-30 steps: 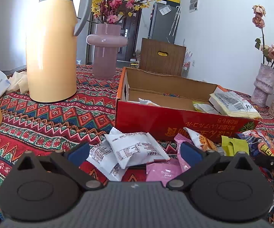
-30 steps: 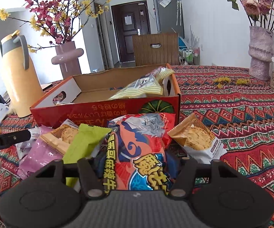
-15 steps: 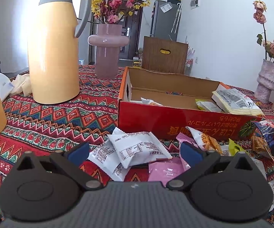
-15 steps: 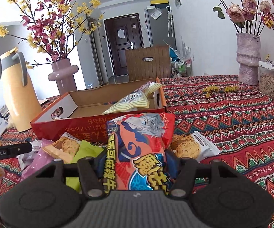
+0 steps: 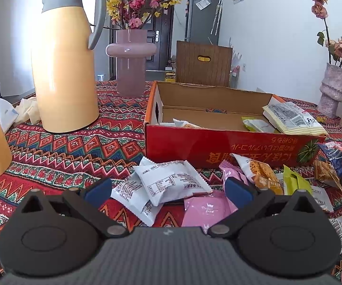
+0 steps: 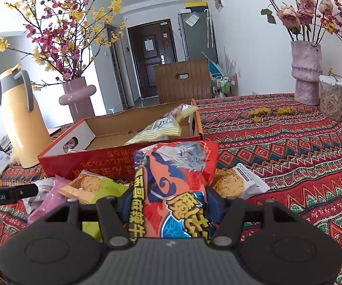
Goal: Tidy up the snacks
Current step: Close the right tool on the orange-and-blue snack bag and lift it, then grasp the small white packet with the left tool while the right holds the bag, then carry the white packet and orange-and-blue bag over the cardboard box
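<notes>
Red snack bag [image 6: 178,180] clamped in right claw [image 6: 171,204], seemingly above table.

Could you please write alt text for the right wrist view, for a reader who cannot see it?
The right gripper is shut on a red and blue snack bag, before an open red cardboard box on a patterned tablecloth. Small snack packets lie around it.
</notes>
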`<action>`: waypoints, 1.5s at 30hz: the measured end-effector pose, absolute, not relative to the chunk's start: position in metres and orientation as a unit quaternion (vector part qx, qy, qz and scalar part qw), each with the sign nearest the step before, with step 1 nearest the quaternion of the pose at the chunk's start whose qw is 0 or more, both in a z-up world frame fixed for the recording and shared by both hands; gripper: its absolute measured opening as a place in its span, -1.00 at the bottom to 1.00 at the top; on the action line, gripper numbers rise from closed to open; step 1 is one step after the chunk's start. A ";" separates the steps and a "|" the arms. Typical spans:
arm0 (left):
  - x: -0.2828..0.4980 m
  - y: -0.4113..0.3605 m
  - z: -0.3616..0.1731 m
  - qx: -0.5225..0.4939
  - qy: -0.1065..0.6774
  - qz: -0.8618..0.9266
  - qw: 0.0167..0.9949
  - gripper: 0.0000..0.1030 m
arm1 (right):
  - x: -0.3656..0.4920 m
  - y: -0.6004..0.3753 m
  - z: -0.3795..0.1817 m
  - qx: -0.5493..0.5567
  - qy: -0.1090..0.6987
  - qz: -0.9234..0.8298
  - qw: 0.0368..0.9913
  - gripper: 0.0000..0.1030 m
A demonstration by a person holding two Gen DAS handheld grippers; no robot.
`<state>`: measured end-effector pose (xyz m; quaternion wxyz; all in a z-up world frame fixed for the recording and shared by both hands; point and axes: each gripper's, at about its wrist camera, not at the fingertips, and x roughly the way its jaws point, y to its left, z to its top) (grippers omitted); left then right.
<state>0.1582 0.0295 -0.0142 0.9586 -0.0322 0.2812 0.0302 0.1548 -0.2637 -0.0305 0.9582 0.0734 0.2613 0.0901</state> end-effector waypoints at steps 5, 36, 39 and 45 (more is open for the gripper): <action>0.173 0.027 -0.009 -0.016 0.297 0.048 0.954 1.00 | 0.154 -0.268 -0.030 0.077 0.258 0.082 0.959 0.15; 0.217 0.025 -0.025 -0.012 0.363 0.081 0.928 -0.45 | 0.167 -0.294 -0.037 0.097 0.258 0.059 0.959 0.15; 0.210 0.028 -0.020 -0.015 0.353 0.070 0.933 -0.60 | 0.165 -0.292 -0.035 0.095 0.256 0.062 0.960 0.16; 0.197 0.032 -0.014 -0.017 0.336 0.061 0.940 -0.72 | 0.159 -0.289 -0.032 0.090 0.252 0.064 0.961 0.15</action>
